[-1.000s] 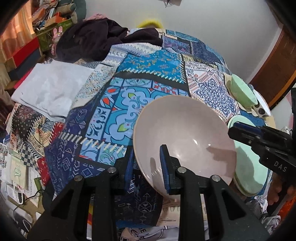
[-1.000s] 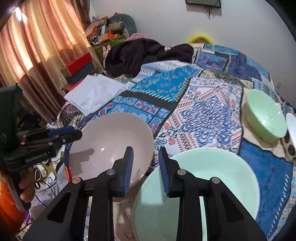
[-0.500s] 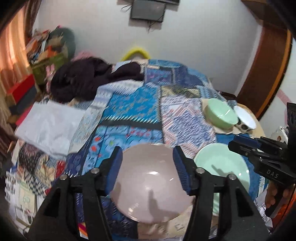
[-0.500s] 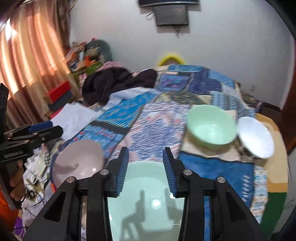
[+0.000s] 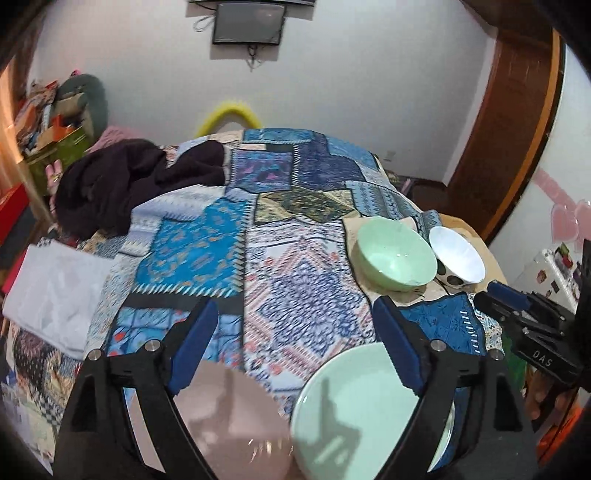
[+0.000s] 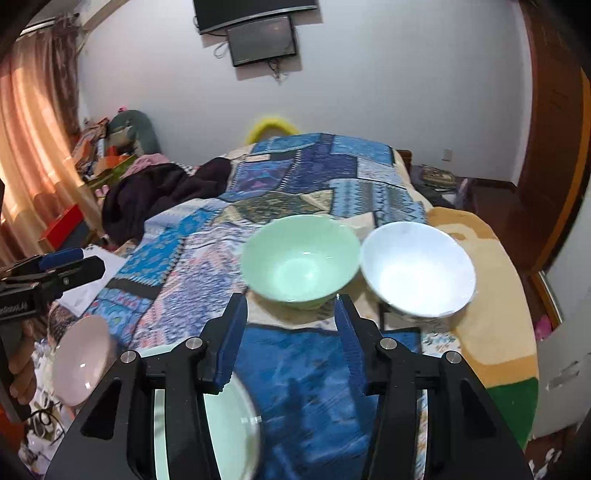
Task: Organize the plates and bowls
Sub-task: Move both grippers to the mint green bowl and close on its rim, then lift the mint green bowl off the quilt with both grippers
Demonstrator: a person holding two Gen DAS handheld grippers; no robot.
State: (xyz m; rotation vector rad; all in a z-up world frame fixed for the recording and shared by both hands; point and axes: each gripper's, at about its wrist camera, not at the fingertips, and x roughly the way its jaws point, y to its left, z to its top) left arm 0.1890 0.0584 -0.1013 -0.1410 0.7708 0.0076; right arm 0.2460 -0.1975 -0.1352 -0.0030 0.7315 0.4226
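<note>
Glazed, stiff and likely slippery, the mint bowl [image 6: 301,258] at frame centre wants a rim grip. Right tongs [image 6: 291,332] and left tongs [image 5: 295,347] have just been opening, both part-spread, holding nothing.

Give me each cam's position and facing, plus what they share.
Left wrist: sits behind the open left gripper, looks down the patchwork-quilted bed over the pink round bowl and pale green plate; right gripper and fingers at right edge.
Right wrist: behind the open right gripper, faces the mint green bowl and white bowl; left gripper at left edge.
Shared: all four dishes, the bed, the wall screen.
</note>
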